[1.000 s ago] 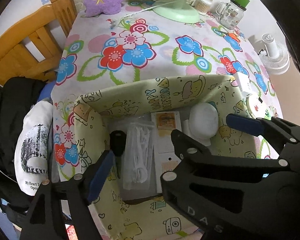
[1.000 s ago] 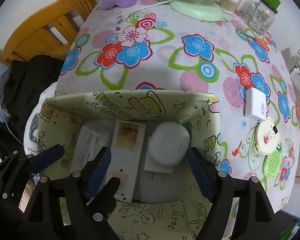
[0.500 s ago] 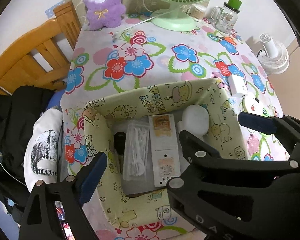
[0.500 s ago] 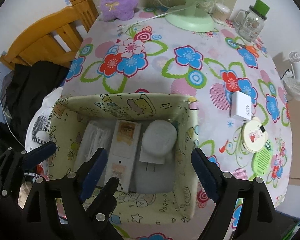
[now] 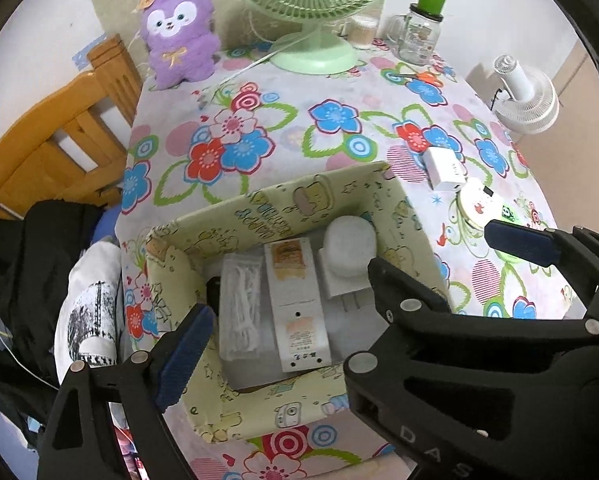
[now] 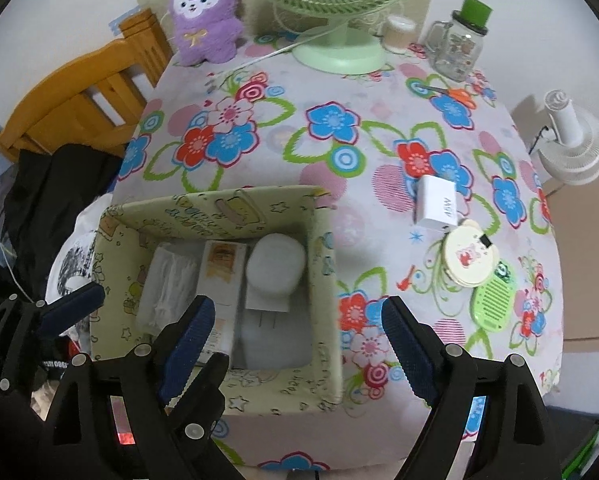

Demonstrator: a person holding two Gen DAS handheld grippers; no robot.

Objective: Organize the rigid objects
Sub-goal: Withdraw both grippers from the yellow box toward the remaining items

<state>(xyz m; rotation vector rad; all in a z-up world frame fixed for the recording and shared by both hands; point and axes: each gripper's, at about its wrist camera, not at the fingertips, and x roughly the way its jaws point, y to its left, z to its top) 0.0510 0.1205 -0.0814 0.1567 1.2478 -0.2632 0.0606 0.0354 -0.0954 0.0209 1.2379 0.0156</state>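
Observation:
A yellow-green cartoon-print fabric box (image 5: 299, 200) (image 6: 323, 264) stands at the table's near left corner. In it lie a bag of white picks (image 5: 239, 312), a long white carton with an orange label (image 5: 295, 300), a round white case (image 6: 275, 264) on a white plug block, and a black item (image 5: 213, 292). My left gripper (image 5: 299, 320) and right gripper (image 6: 297, 340) hover side by side above the box, both open and with nothing between the pads. On the cloth to the right lie a white charger (image 6: 437, 204), a round cream compact (image 6: 471, 256) and a green comb (image 6: 495, 300).
At the far edge stand a green desk fan (image 6: 339, 56), a purple plush (image 6: 205, 12), a glass jar with a green lid (image 6: 459, 48) and orange scissors (image 6: 455, 94). A wooden chair (image 5: 51, 152) and dark bags are to the left, a white floor fan (image 6: 571, 148) to the right.
Both grippers have risen and drawn back from the box, so it looks smaller and more of the table shows. Their jaws stand a little wider. The items in the box have not moved.

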